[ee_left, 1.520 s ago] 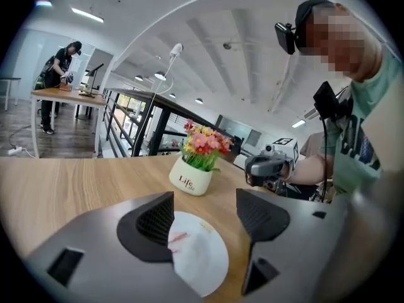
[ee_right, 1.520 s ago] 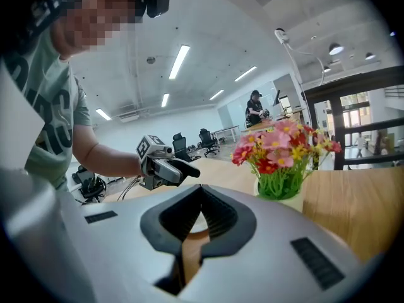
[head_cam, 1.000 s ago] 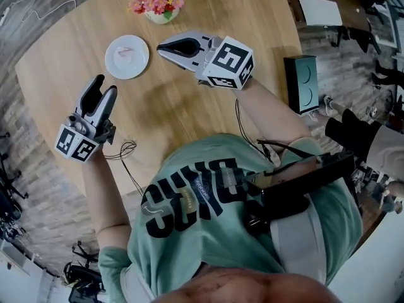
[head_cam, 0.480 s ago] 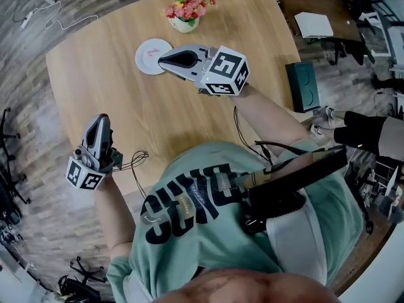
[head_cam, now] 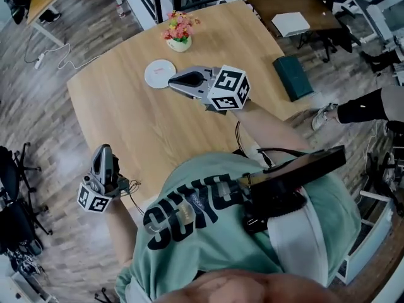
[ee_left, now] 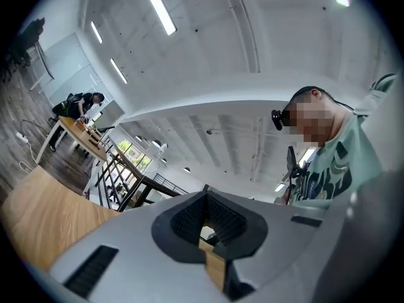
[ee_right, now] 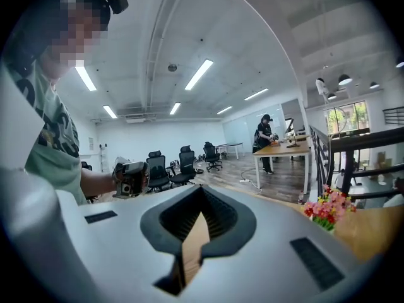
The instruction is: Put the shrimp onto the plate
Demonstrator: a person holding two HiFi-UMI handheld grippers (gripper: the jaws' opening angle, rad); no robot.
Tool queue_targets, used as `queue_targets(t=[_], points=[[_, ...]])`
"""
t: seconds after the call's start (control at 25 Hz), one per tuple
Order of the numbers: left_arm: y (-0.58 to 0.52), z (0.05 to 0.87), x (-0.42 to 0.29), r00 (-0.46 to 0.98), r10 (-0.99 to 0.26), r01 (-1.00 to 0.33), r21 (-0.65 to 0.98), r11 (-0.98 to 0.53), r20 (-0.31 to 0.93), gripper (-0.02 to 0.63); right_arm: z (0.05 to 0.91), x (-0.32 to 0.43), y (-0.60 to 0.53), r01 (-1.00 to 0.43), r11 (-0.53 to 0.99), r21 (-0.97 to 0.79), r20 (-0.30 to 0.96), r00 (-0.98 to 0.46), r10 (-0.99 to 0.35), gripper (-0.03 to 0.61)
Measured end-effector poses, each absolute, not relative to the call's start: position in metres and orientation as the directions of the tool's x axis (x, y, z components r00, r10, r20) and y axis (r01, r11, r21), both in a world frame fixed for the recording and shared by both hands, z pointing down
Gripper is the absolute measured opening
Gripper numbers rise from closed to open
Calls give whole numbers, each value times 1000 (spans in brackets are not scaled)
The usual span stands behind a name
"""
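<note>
A small white plate point(head_cam: 159, 73) lies on the round wooden table point(head_cam: 126, 115), near its far side. A faint pink shape on the plate is too small to make out. My right gripper point(head_cam: 173, 79) hovers beside the plate's right rim, jaws shut with nothing between them. In the right gripper view the closed jaws point(ee_right: 202, 189) show only table wood through the slit. My left gripper point(head_cam: 103, 150) is at the table's near-left edge, far from the plate, pointing away from me. It is shut and empty point(ee_left: 206, 189).
A pot of pink flowers point(head_cam: 178, 29) stands just beyond the plate and shows in the right gripper view point(ee_right: 325, 211). A dark green box point(head_cam: 292, 77) lies at the table's right edge. Black office chairs point(head_cam: 16, 207) stand on the floor to the left.
The left gripper's jaws have closed and it has drawn back to the table's near-left edge. The head view now takes in more of the room. The right gripper stays beside the plate.
</note>
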State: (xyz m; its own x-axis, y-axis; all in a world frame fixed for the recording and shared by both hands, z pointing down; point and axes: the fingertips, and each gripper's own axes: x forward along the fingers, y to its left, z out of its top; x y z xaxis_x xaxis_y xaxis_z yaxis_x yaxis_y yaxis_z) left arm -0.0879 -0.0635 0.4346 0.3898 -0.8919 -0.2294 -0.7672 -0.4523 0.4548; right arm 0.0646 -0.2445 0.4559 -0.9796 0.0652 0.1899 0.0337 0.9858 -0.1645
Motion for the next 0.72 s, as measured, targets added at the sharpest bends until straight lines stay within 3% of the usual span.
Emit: queue_targets(t=[0.36,0.52,0.72], points=[[-30,386,10,359,-901,-822,375,-429,-244,6,401,187,-216,31,993,-117,139,-989,47,6],[-18,395,83,319,-913,-813,420,-402,-256,6,408,260,-200,53,993,-102,152,-986,68,6],[-37,398,160,365,-902,-789,437,-432,-232,6,420,335,-200,33,994,-108,158,-986,49,6]])
